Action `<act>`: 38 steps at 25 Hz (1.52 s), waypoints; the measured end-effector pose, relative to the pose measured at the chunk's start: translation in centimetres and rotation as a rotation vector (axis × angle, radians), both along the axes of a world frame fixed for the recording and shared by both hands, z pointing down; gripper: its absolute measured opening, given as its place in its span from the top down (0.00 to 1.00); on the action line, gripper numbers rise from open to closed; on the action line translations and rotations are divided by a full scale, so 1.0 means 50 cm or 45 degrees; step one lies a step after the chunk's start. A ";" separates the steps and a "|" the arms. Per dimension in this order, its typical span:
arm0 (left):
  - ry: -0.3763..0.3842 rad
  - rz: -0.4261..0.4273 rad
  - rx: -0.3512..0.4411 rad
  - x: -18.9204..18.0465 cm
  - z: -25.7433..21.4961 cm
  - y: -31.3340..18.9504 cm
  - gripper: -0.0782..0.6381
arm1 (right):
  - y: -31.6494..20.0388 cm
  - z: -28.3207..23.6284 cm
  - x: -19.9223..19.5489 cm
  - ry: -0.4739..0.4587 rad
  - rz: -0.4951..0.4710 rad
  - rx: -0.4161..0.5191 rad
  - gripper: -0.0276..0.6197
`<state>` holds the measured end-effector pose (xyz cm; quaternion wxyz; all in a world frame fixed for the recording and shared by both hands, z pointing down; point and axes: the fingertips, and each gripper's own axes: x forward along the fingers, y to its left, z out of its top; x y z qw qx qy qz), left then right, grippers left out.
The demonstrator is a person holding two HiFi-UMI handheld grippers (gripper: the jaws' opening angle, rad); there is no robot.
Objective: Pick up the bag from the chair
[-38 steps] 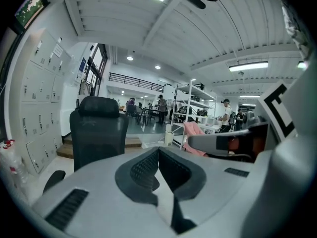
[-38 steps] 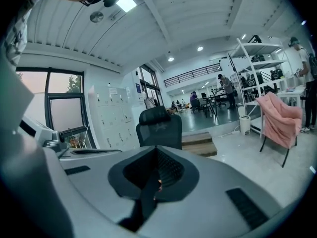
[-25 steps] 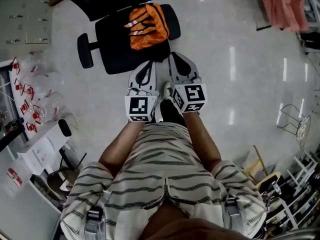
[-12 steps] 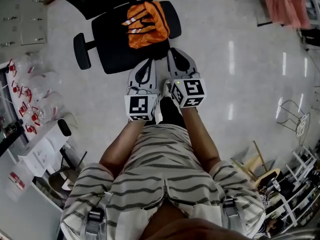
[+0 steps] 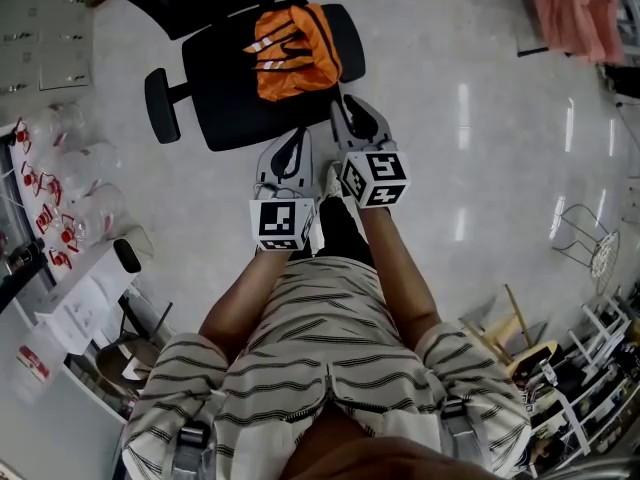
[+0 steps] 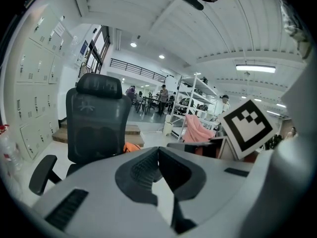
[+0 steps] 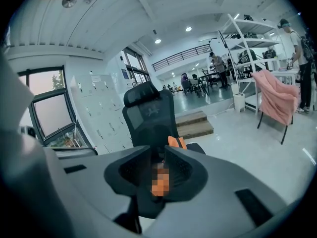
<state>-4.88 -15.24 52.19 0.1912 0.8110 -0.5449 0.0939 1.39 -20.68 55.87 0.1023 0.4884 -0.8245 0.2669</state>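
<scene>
Since a second ago my right gripper (image 5: 350, 108) edges up-frame toward the orange bag (image 5: 293, 50) lying on the chair (image 5: 225, 103) at upper centre, its empty jaws just parting, ready to grab I judge, while my left gripper (image 5: 293, 143) stays closed.

A pink cloth (image 5: 572, 13) hangs at the floor's far right corner; lockers (image 5: 45, 38) line the left wall.

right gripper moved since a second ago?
Yes, the right gripper moved toward the chair; its jaws have just been opening, nothing between them.
</scene>
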 end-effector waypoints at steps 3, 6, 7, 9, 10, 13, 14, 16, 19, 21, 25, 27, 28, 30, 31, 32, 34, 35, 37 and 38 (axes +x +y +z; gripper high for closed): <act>-0.001 -0.001 -0.011 0.001 0.008 -0.001 0.86 | -0.014 0.025 0.002 0.007 0.009 -0.028 0.80; -0.001 0.000 -0.024 0.002 0.018 0.001 0.86 | -0.024 0.049 0.005 0.010 0.021 -0.058 0.76; 0.000 -0.002 -0.027 0.001 0.020 0.001 0.86 | -0.027 0.056 0.004 0.010 0.023 -0.068 0.75; 0.002 -0.011 -0.034 -0.001 0.025 -0.002 0.86 | -0.035 0.068 0.004 0.012 0.025 -0.085 0.73; 0.003 -0.015 -0.037 -0.002 0.028 -0.004 0.86 | -0.040 0.075 0.004 0.013 0.027 -0.092 0.72; 0.005 -0.016 -0.048 0.001 0.036 -0.007 0.86 | -0.051 0.097 0.002 0.017 0.025 -0.114 0.68; 0.005 -0.015 -0.051 0.003 0.038 -0.008 0.86 | -0.053 0.104 0.002 0.021 0.021 -0.121 0.68; 0.006 -0.012 -0.051 0.007 0.039 -0.010 0.86 | -0.057 0.118 0.003 0.029 0.012 -0.131 0.67; 0.008 -0.014 -0.060 0.007 0.044 -0.010 0.86 | -0.061 0.135 0.005 0.037 0.008 -0.147 0.67; 0.011 -0.022 -0.060 0.006 0.046 -0.010 0.86 | -0.063 0.148 0.007 0.042 0.012 -0.164 0.65; 0.011 -0.020 -0.065 0.010 0.050 -0.007 0.86 | -0.067 0.167 0.013 0.041 0.021 -0.190 0.63; 0.013 -0.025 -0.069 0.012 0.052 -0.005 0.86 | -0.071 0.174 0.015 0.042 0.022 -0.199 0.62; 0.012 -0.026 -0.070 0.012 0.053 -0.004 0.86 | -0.074 0.177 0.015 0.043 0.023 -0.203 0.62; 0.012 -0.022 -0.073 0.014 0.055 -0.001 0.86 | -0.079 0.184 0.016 0.045 0.028 -0.210 0.61; 0.012 -0.021 -0.074 0.015 0.056 0.000 0.86 | -0.082 0.188 0.017 0.048 0.029 -0.213 0.61; 0.013 -0.022 -0.076 0.015 0.057 0.001 0.86 | -0.084 0.192 0.016 0.052 0.029 -0.217 0.61; 0.014 -0.027 -0.079 0.014 0.060 0.003 0.86 | -0.089 0.199 0.014 0.059 0.026 -0.223 0.60; 0.014 -0.029 -0.080 0.012 0.061 0.003 0.86 | -0.090 0.202 0.013 0.060 0.026 -0.227 0.59; 0.016 -0.032 -0.079 0.010 0.060 0.003 0.86 | -0.092 0.209 0.012 0.061 0.029 -0.237 0.59; 0.017 -0.031 -0.080 0.009 0.061 0.004 0.86 | -0.093 0.213 0.012 0.060 0.031 -0.243 0.59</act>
